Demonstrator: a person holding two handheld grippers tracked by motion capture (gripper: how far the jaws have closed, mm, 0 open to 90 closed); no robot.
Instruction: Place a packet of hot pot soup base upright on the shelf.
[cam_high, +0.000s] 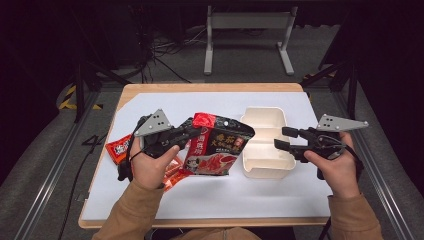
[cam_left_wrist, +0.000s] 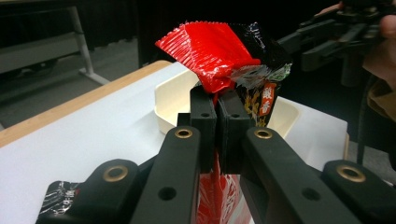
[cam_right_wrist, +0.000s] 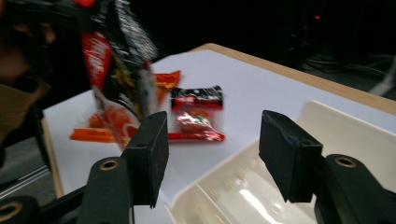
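Across the middle of the high view lies a wooden table (cam_high: 210, 87) covered by a white sheet (cam_high: 220, 195), lower centre of the frame. Right of centre on the sheet sits a cream two-compartment container (cam_high: 264, 145), open on top, its long side running from upper to lower frame. Left of it and overlapping its edge in the picture hangs a large red-and-black snack bag (cam_high: 216, 147), lifted off the sheet and tilted, its red sealed corner uppermost; in the left gripper view the same bag (cam_left_wrist: 219, 51) rises at upper centre with the container (cam_left_wrist: 170, 100) behind it. Left gripper (cam_high: 192, 132), centre left of the high view, has its jaws pressed together on the bag's top edge, the film pinched between the pads. Right gripper (cam_high: 282, 137), centre right of the high view, is held over the container's right rim, jaws spread with nothing between them; its own view shows the gap above the container (cam_right_wrist: 345, 130). At the left edge of the sheet lies a small red packet (cam_high: 119, 148); an orange sachet (cam_high: 175, 172) shows below the left hand. In the right gripper view a small red-and-black packet (cam_right_wrist: 196, 114) lies flat on the sheet, centre frame.
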